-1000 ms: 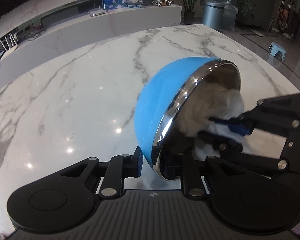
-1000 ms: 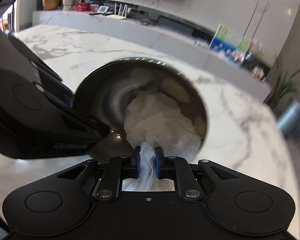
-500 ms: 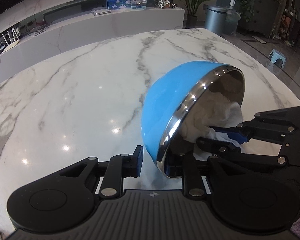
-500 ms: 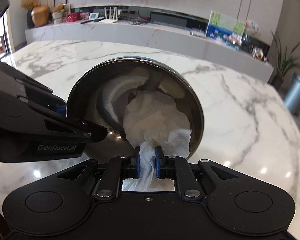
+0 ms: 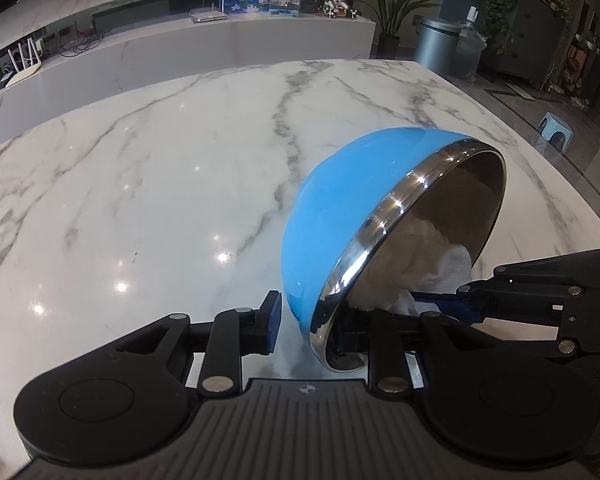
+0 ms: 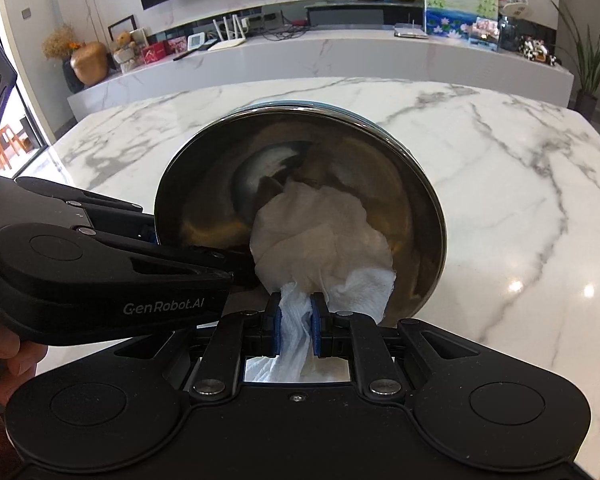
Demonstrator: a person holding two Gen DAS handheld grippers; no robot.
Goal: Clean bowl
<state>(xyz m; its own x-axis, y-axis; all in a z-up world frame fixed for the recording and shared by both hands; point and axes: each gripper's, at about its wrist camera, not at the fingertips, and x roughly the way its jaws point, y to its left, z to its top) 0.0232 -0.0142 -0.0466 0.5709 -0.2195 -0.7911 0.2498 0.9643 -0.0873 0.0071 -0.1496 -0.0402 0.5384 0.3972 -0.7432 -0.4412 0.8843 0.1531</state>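
Right wrist view: your right claw (image 6: 296, 322), clamped on the tissue (image 6: 320, 240), faces the tilted bowl (image 6: 300, 184); your left claw (image 5: 306, 320), jaws just widening, loosely straddles its rim.

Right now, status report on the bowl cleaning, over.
Left tongs just been opening, bowl rim between them, outer pad off the wall. Right tongs shut on paper towel, wad inside tilted bowl. Nothing blocking on the table.

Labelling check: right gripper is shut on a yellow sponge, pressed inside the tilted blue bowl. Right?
Not quite: it is a white paper towel, not a yellow sponge, as the right wrist view shows. The right gripper is shut on it, pressed inside the tilted blue bowl.
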